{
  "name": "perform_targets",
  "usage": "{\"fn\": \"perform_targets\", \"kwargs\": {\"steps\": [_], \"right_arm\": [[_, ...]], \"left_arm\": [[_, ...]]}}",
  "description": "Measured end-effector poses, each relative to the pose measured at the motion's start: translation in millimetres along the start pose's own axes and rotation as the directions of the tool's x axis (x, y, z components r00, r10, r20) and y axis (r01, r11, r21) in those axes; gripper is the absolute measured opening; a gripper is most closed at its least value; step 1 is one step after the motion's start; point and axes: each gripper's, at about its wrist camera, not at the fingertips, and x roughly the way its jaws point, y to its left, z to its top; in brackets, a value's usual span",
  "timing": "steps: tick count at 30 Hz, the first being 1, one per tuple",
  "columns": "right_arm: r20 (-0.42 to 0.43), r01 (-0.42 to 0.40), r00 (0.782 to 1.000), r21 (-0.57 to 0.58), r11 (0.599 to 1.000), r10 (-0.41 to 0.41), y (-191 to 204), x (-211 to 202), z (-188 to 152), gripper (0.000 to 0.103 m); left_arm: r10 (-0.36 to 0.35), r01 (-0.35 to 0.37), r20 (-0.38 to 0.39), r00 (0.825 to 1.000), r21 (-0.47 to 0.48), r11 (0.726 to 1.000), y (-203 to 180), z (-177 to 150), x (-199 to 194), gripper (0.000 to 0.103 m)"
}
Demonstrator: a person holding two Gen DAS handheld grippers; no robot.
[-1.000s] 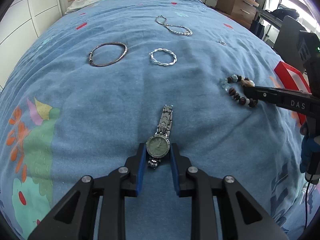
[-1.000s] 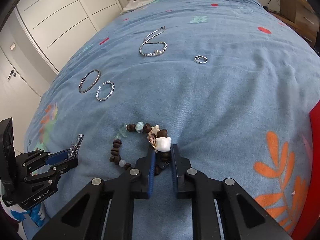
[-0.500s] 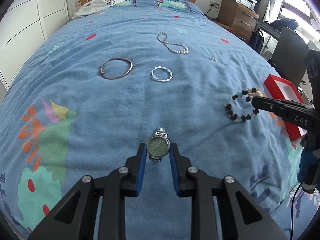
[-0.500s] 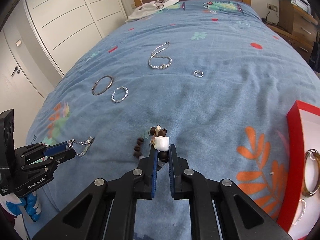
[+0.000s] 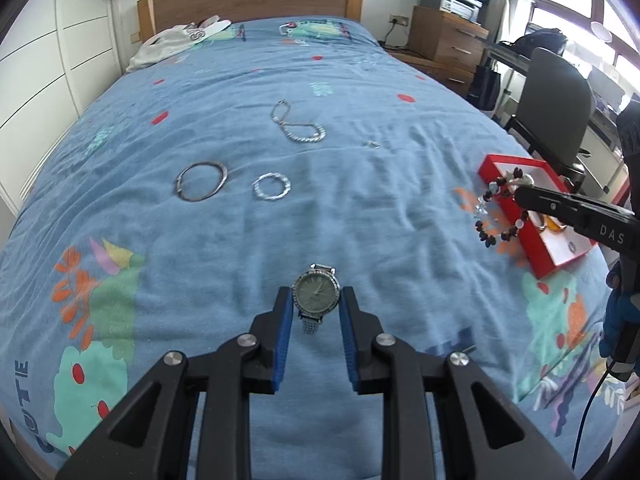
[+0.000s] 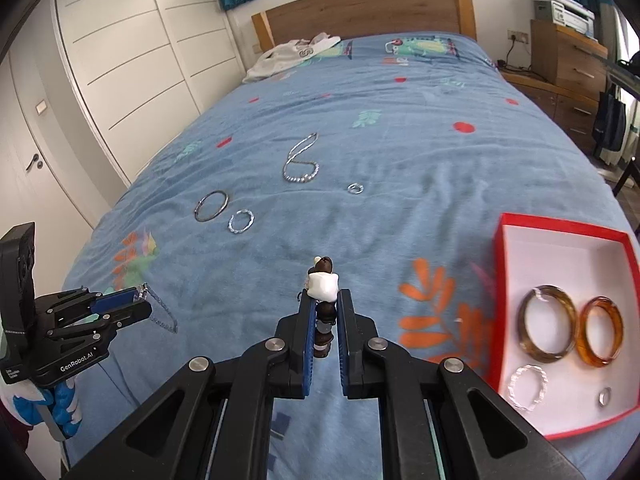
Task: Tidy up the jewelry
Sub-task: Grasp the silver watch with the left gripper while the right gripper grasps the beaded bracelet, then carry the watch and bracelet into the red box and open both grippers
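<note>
Item, transfer step: we are carrying the watch (image 5: 316, 295), clamped in the left gripper (image 5: 314, 308), and the beaded bracelet (image 6: 323, 280), clamped in the right gripper (image 6: 323, 312), both lower centre. Next, probably, lowering into the red box (image 6: 560, 229) at right.

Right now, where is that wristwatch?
The wristwatch hangs pinched in the left claw, lifted above the blue bedspread, left of the red box.

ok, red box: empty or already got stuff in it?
Not empty. The red box holds two amber bangles, a silver twisted bracelet and a small ring on its white floor.
</note>
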Motion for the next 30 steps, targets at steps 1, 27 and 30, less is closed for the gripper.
{"fn": "perform_targets", "kwargs": {"steps": [1,27,30], "right_arm": [[0.009,0.005,1.0,0.005,1.0,-0.005,-4.0,-6.9,-0.6,0.01],[0.117,0.193,0.971,0.141,0.971,-0.21,-174.3,-117.1,4.2,0.01],[0.107,0.197,0.971,0.153,0.968,-0.214,-189.7,-111.7,3.6,0.01]], "left_arm": [[-0.008,0.008,0.004,1.0,0.005,1.0,-6.2,2.3,-2.4,0.022],[-0.251,0.235,0.038,0.967,0.244,0.941,-231.5,104.7,8.5,0.022],[-0.263,0.248,0.024,0.964,0.26,0.933,-251.5,113.2,22.5,0.022]]}}
